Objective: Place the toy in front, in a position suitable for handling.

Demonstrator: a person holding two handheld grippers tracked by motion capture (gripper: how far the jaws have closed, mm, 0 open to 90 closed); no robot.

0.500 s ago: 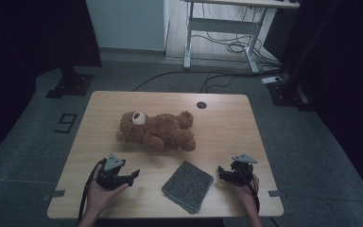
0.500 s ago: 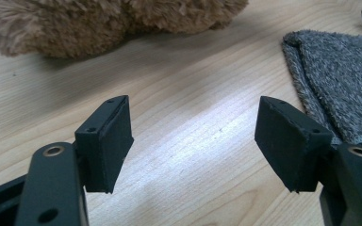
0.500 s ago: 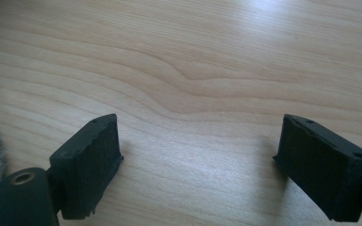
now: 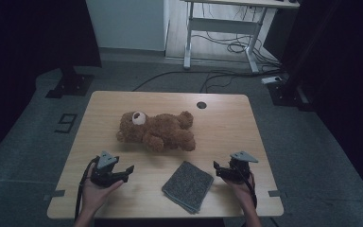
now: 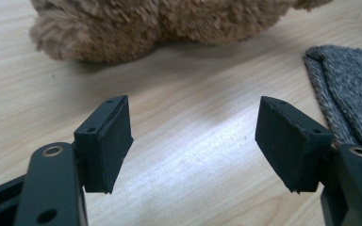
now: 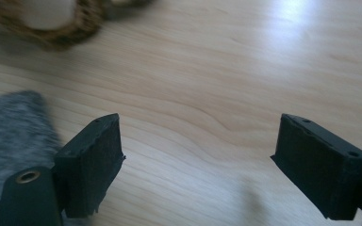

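Observation:
A brown teddy bear (image 4: 156,130) lies on its side in the middle of the wooden table (image 4: 227,123), its head to the left. A folded grey cloth (image 4: 188,185) lies near the front edge, between the two hands. My left gripper (image 4: 128,171) rests at the front left, open and pointing right toward the cloth. In the left gripper view its jaws (image 5: 195,136) stand wide apart over bare wood, with the bear (image 5: 160,23) beyond and the cloth (image 5: 353,99) to the right. My right gripper (image 4: 216,168) is open at the front right, beside the cloth (image 6: 14,132).
A round cable hole (image 4: 201,105) sits near the table's far edge. Behind the table stands a white desk frame (image 4: 222,33) with cables on the floor. A taped "9" (image 4: 66,123) marks the floor at the left. Dark stand bases flank the table.

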